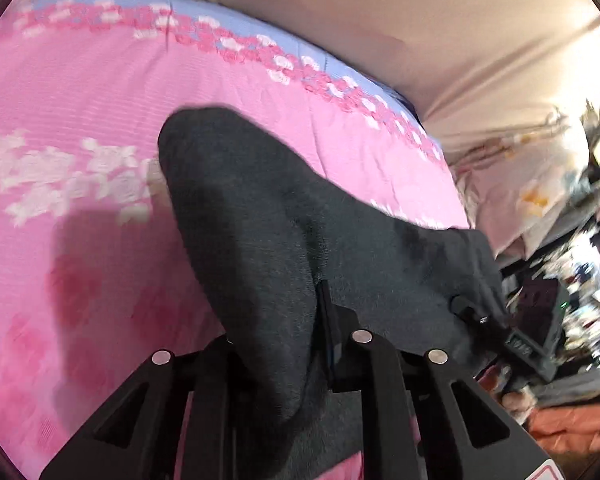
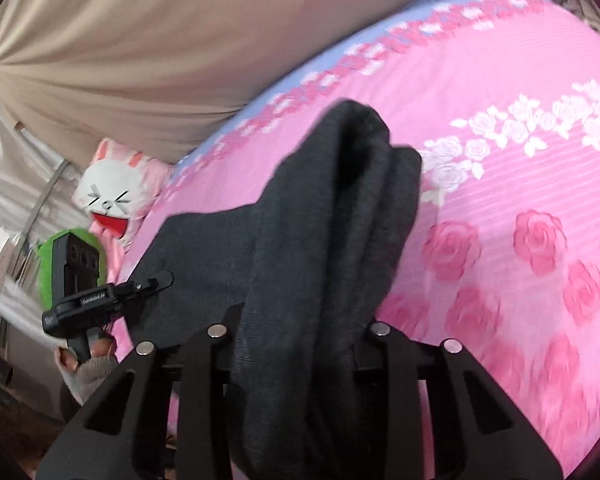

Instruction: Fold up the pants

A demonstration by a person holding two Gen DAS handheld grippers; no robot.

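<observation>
Both claws clamped on the dark pants [image 1: 260,216]: left claw [image 1: 320,320] and right claw [image 2: 300,320] each pinch a bunched edge, fabric lifted above the pink bed [image 1: 80,120] (near its middle). Keep both grips level, tension even, lay it down flat.
</observation>
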